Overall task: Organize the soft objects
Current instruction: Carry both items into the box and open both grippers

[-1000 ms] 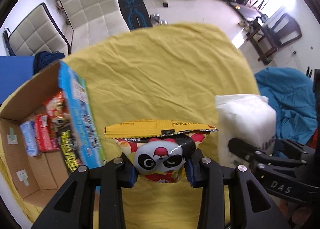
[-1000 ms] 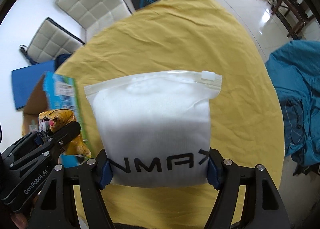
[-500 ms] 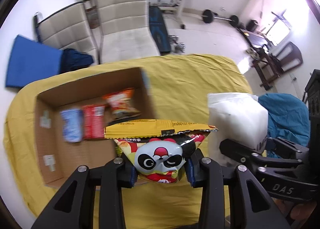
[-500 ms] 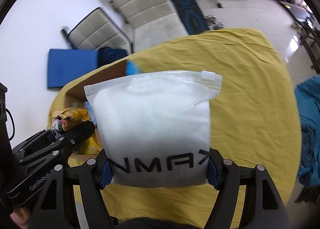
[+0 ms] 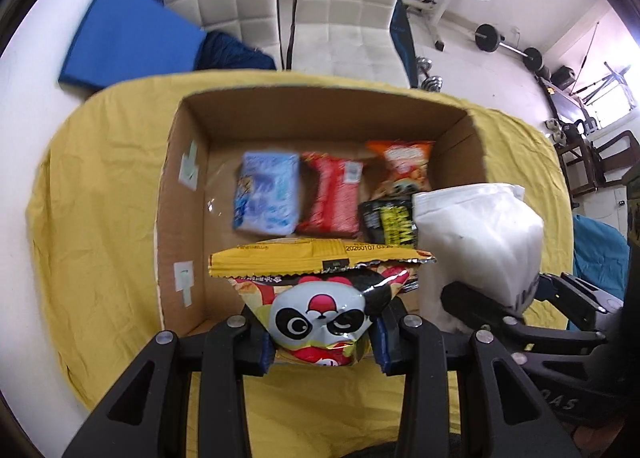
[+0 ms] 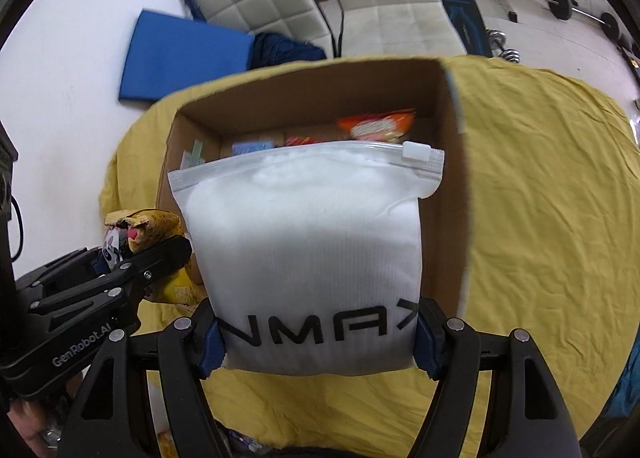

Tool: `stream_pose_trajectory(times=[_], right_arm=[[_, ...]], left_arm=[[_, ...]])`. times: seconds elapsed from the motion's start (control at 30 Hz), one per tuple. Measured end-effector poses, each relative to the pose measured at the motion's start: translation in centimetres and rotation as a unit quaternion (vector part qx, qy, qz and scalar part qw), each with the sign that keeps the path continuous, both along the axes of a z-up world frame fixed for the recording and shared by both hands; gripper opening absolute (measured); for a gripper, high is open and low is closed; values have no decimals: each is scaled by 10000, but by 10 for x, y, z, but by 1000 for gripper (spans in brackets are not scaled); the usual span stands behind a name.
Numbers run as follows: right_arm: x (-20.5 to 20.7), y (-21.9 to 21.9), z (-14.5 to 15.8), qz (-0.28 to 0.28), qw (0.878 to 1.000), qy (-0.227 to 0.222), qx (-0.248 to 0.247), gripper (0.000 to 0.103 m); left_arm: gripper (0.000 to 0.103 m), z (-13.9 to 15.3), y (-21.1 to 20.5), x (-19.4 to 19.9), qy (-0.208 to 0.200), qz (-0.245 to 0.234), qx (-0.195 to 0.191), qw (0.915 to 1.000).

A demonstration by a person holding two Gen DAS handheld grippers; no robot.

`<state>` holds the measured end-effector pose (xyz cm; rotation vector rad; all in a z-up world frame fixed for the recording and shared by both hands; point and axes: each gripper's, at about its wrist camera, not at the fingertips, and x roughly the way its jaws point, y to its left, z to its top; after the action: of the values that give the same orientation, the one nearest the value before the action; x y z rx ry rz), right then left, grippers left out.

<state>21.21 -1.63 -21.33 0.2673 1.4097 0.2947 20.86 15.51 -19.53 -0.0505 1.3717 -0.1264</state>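
A light, crinkly panda snack bag (image 5: 320, 318) is being clamped by the left gripper (image 5: 322, 342), a soft zip pouch (image 6: 312, 250) by the right gripper (image 6: 320, 338), at their lower edges.

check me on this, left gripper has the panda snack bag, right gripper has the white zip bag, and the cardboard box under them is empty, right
Not quite. The cardboard box is not empty: the left wrist view shows a blue packet, a red packet, an orange snack bag and a black-and-yellow packet lying in it. The rest holds: the left gripper grips the panda snack bag, the right gripper the white zip bag.

White chairs (image 5: 344, 10), barbells (image 5: 508, 44) — pale floor (image 6: 60, 58).
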Motion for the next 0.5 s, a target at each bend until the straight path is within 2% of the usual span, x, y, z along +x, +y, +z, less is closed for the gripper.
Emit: stream_pose_trajectory(times=[0.3, 0.5], right_arm=[[12, 43, -77, 37, 9979, 625, -182, 75], [14, 54, -108, 101, 9953, 947, -177, 75]], left_arm=[[34, -54, 43, 14, 666, 185, -359, 9970], [34, -102, 54, 21, 1273, 227, -428, 9907]])
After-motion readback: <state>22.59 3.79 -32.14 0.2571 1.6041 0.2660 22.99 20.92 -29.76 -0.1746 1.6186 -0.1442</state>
